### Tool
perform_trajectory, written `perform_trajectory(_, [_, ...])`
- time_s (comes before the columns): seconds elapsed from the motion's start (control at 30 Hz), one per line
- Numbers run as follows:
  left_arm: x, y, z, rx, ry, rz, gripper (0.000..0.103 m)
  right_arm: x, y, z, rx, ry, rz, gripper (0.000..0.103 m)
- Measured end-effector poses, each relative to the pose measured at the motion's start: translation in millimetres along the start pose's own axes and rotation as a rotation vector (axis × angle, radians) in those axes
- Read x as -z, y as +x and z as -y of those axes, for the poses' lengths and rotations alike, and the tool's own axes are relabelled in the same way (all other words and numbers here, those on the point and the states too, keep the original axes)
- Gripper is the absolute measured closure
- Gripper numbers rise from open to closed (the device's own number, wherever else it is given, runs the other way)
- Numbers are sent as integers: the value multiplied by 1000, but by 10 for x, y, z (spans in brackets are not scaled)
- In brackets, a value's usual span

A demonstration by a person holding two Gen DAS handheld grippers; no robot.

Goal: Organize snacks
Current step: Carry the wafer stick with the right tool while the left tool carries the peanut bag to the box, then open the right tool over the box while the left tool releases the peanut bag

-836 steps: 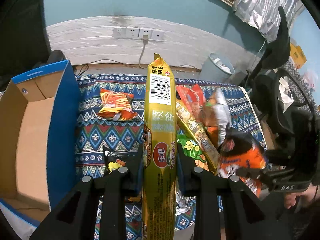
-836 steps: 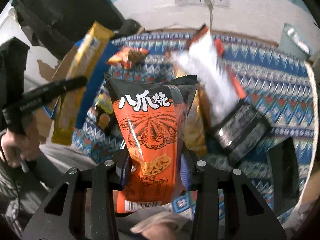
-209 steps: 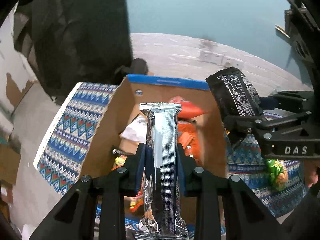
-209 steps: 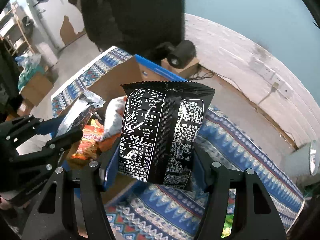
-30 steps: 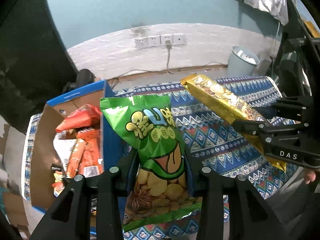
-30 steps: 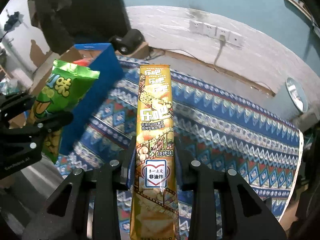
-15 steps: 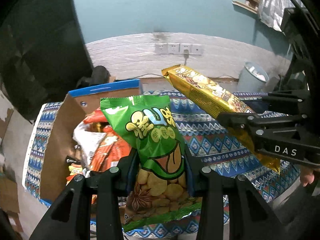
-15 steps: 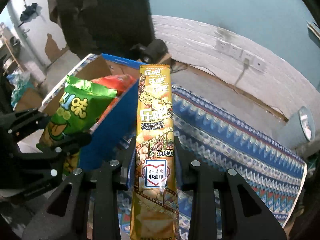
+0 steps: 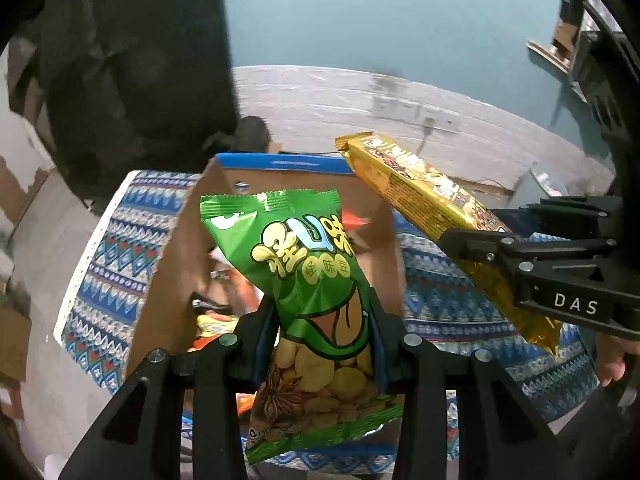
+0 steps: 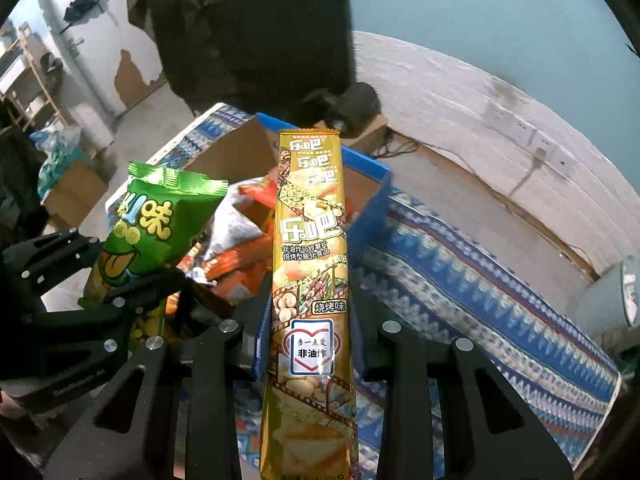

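My left gripper (image 9: 320, 328) is shut on a green snack bag (image 9: 304, 264) and holds it upright over the open cardboard box (image 9: 180, 240) with blue outer walls. Several snack packs (image 10: 240, 256) lie inside the box. My right gripper (image 10: 308, 320) is shut on a long gold snack pack (image 10: 310, 260), held above the box's near right corner. The gold pack also shows in the left wrist view (image 9: 432, 204), slanting over the box's right wall. The green bag and left gripper show at the left of the right wrist view (image 10: 148, 228).
The box stands on a table with a blue patterned cloth (image 10: 480, 300). A white wall strip with power sockets (image 9: 412, 112) runs behind. A grey bin (image 10: 616, 300) stands at the right. A dark hanging shape (image 10: 256, 28) is behind the box.
Both grippers have swung left with their packs, from over the cloth to over the box. The box now sits in the middle of both views.
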State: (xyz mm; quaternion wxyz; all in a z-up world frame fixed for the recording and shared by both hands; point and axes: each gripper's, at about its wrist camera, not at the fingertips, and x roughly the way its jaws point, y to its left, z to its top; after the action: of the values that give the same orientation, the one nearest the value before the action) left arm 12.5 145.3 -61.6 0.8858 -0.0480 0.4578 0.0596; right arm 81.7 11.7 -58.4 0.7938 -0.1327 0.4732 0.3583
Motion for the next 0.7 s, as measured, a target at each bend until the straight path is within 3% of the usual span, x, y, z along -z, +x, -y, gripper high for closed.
perform_trajectory(0.37, [98,207,-541,-83,-83,-41,62,-308,424,-396,-51,-41,-42,72])
perform_trajectory(0.5, [96,268,-675,-71,-120,-63,62,-381,560,-523,-63,-55,-58,72])
perform_trajectory(0.7, [57,245,-765,-73,-155,-63,61,-477,641,-642,-84,-66,-50,61])
